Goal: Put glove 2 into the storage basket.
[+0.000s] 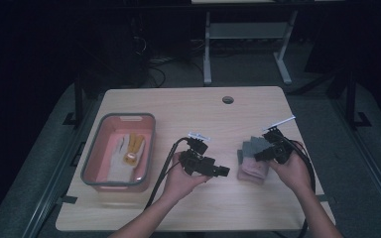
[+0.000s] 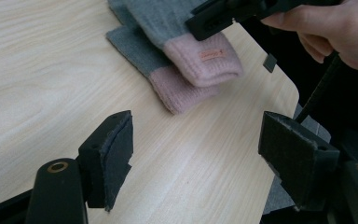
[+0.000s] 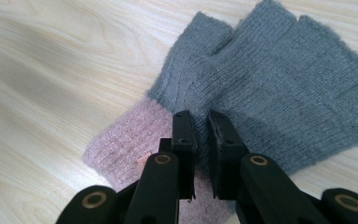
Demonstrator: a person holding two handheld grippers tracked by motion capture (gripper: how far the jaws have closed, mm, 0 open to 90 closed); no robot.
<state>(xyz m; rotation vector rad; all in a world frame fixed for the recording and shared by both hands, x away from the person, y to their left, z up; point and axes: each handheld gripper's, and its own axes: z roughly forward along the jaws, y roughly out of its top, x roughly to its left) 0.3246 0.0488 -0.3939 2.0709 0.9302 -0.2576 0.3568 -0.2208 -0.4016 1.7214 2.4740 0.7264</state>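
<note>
A pair of grey knitted gloves with pink cuffs (image 1: 252,159) lies stacked on the right part of the wooden table (image 1: 178,106). My right gripper (image 1: 261,155) hovers just over them, jaws shut and nothing visibly pinched between them. In the right gripper view its tips (image 3: 200,122) sit above the line where the pink cuff meets the grey knit of the gloves (image 3: 279,88). My left gripper (image 1: 222,171) points right toward the gloves from a short way off. In its own view that left gripper (image 2: 198,149) stands open over bare wood, with the gloves (image 2: 186,70) and the right gripper (image 2: 209,21) beyond.
A grey-rimmed pink bin (image 1: 152,144) stands at the table's left and holds a white and yellow work glove (image 1: 127,152). A round cable hole (image 1: 227,99) sits near the far edge. The table's right edge is close behind the gloves. Desk legs stand on the floor beyond.
</note>
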